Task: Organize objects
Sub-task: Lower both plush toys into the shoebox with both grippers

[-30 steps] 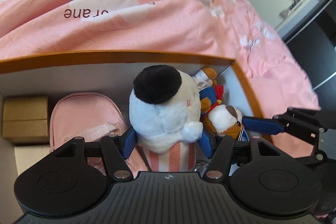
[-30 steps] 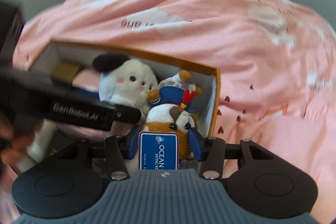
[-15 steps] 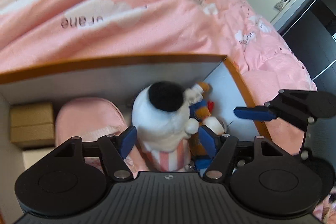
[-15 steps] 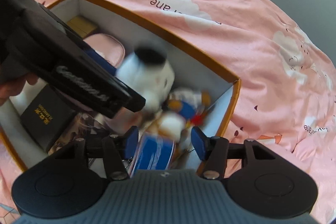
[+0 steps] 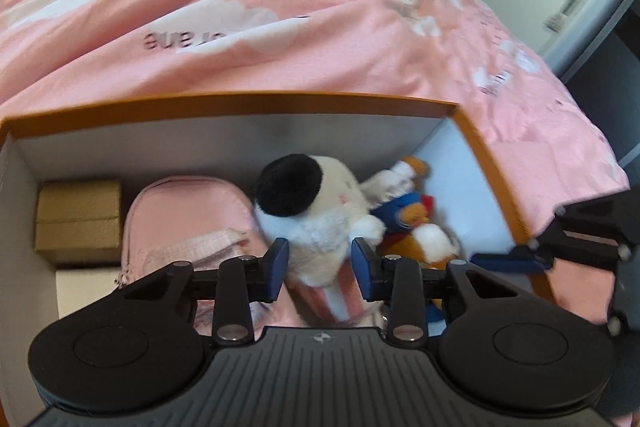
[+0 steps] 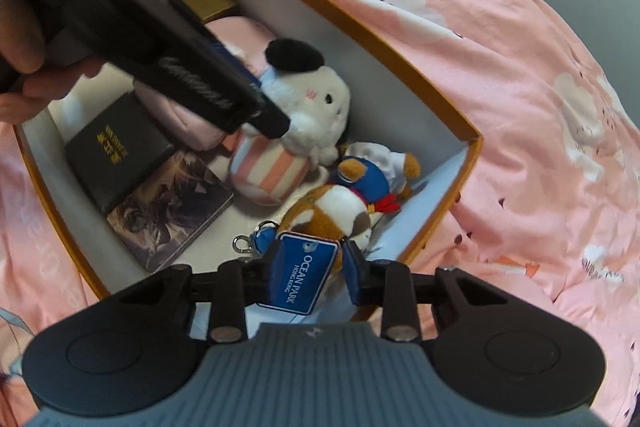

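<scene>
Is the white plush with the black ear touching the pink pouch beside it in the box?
Touching. The left wrist view shows the white plush pressed against the pink pouch with no gap; the right wrist view agrees.

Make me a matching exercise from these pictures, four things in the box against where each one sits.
Things:
1. small gold cardboard box
2. white plush dog with black ear
3. blue Ocean Park paper tag
4. black book with gold lettering

Places:
A. between the right gripper's fingers
B. far left corner
C. between the left gripper's fingers
D. beside an illustrated book

Pairs: 1-B, 2-C, 3-A, 4-D
</scene>
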`<action>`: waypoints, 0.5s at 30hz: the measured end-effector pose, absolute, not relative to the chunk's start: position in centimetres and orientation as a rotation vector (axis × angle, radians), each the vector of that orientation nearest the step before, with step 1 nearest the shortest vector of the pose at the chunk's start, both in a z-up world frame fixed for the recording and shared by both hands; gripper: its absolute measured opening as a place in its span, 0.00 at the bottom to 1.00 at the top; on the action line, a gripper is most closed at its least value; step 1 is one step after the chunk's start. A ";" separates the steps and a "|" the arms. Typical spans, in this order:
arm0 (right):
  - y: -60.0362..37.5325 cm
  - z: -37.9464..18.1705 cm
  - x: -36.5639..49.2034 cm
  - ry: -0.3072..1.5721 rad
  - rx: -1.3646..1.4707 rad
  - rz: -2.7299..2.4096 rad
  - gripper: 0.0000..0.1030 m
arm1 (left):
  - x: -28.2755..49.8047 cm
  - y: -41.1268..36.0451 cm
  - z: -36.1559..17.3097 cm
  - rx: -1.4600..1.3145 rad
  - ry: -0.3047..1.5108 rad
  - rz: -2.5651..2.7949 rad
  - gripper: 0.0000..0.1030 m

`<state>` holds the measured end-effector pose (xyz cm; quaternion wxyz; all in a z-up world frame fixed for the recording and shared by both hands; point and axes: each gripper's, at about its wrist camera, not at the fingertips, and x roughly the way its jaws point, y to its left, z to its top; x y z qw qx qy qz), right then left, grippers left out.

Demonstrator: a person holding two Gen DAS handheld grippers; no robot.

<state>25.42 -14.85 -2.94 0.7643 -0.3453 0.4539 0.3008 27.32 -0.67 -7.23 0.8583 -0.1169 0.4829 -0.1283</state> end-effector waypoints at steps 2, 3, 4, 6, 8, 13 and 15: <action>-14.5 -3.4 25.1 0.978 -0.782 0.665 0.32 | 27.3 -0.5 -7.4 -0.282 1.014 -0.248 0.40; -14.3 -3.7 25.1 0.975 -0.802 0.669 0.32 | 27.1 -0.5 -7.3 -0.284 1.010 -0.236 0.40; -14.2 -4.0 25.1 0.978 -0.819 0.672 0.32 | 26.8 -0.6 -7.2 -0.282 1.000 -0.226 0.40; -13.9 -4.3 25.3 0.974 -0.830 0.674 0.32 | 26.0 -0.8 -6.7 -0.276 0.972 -0.220 0.40; -13.6 -4.5 25.5 0.961 -0.841 0.669 0.31 | 25.1 -0.8 -6.3 -0.275 0.949 -0.225 0.40; -13.2 -4.7 26.2 0.934 -0.830 0.660 0.22 | 23.0 -0.3 -5.4 -0.287 0.913 -0.213 0.40; -13.1 -4.8 26.4 0.925 -0.816 0.652 0.21 | 22.3 0.0 -5.1 -0.283 0.908 -0.203 0.42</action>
